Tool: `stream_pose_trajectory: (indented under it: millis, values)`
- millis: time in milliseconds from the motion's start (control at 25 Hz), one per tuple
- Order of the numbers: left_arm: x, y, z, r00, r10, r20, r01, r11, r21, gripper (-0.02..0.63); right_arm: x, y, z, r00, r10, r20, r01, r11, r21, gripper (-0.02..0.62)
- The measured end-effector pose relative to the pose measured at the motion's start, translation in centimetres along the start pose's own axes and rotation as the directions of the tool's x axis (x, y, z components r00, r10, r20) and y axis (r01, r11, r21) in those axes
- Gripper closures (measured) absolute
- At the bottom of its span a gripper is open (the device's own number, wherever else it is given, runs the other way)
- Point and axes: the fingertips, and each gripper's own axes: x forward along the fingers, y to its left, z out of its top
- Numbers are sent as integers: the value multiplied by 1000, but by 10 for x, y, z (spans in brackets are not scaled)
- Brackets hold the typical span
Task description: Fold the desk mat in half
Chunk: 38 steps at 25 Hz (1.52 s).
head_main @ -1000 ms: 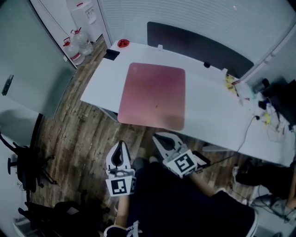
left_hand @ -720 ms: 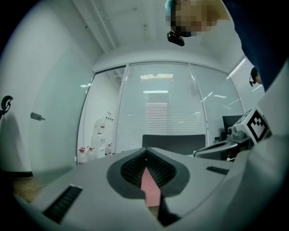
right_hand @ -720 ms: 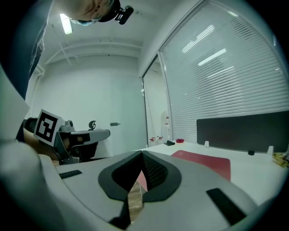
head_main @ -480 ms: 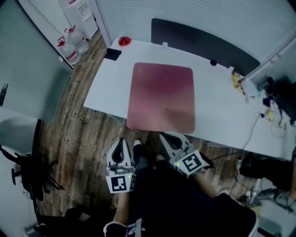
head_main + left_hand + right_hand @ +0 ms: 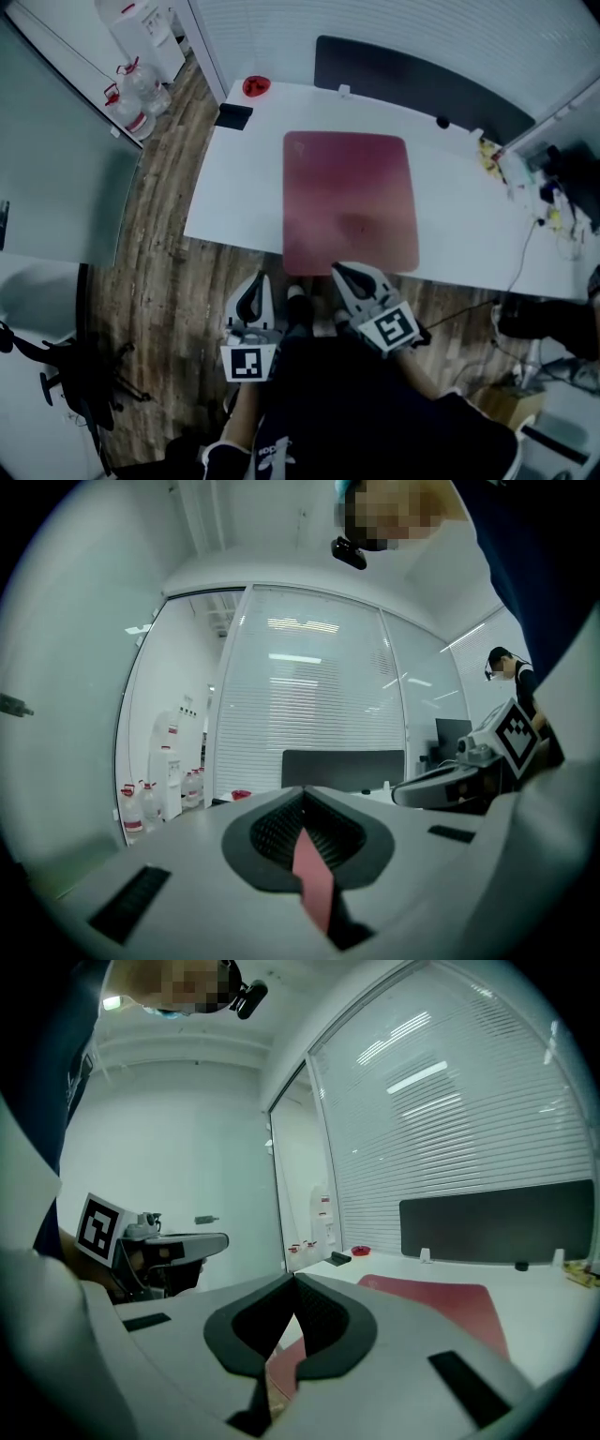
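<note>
A dark pink desk mat (image 5: 349, 202) lies flat and unfolded on the white desk (image 5: 239, 192), its near edge at the desk's front edge. My left gripper (image 5: 260, 279) hangs over the floor just short of the desk, left of the mat's near left corner, jaws shut and empty. My right gripper (image 5: 338, 270) is shut too, its tips at the mat's near edge and holding nothing. The right gripper view shows the mat (image 5: 450, 1302) stretching away past the closed jaws. In the left gripper view a sliver of the mat (image 5: 314, 878) shows behind the shut tips.
A red dish (image 5: 255, 86) and a black object (image 5: 233, 116) sit at the desk's far left corner. A dark panel (image 5: 422, 80) stands along the back edge. Clutter and cables (image 5: 530, 187) fill the right end. Water bottles (image 5: 131, 94) stand on the wood floor at the left.
Both grippers have moved forward toward the desk's front edge, and the right one now reaches the mat's near edge. Both stay shut.
</note>
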Motion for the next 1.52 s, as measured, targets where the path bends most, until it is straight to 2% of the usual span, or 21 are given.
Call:
stream_pose_trajectory:
  millis: [200,520,640,800,1160,1360,1520]
  values:
    - [11,16,5,998,-60,11,60,998,-3,603,17,8,5,998,-63,28,63,998,-9,592]
    - [18,-2,11,989,-146,24,146,989,22,603,13,5,26,983,-149,108,151,988,-8,592]
    - [19,1,16,989,-145,39,143,989,35,603,12,1,37,977,-158,141,159,987,-3,592]
    - [19,5,14,993,-116,32,116,993,-5,603,11,-3,41,979,-149,141,151,988,-8,592]
    - [30,11,21,997,-58,47,58,998,3,603,22,-13,27,992,-102,79,107,992,-67,592]
    - [35,17,8,999,-43,-5,43,999,-13,603,33,-10,15,994,-94,56,97,994,-57,592]
    - [40,15,-4,997,-61,-51,60,998,-22,603,39,-10,14,993,-100,57,103,993,-50,592]
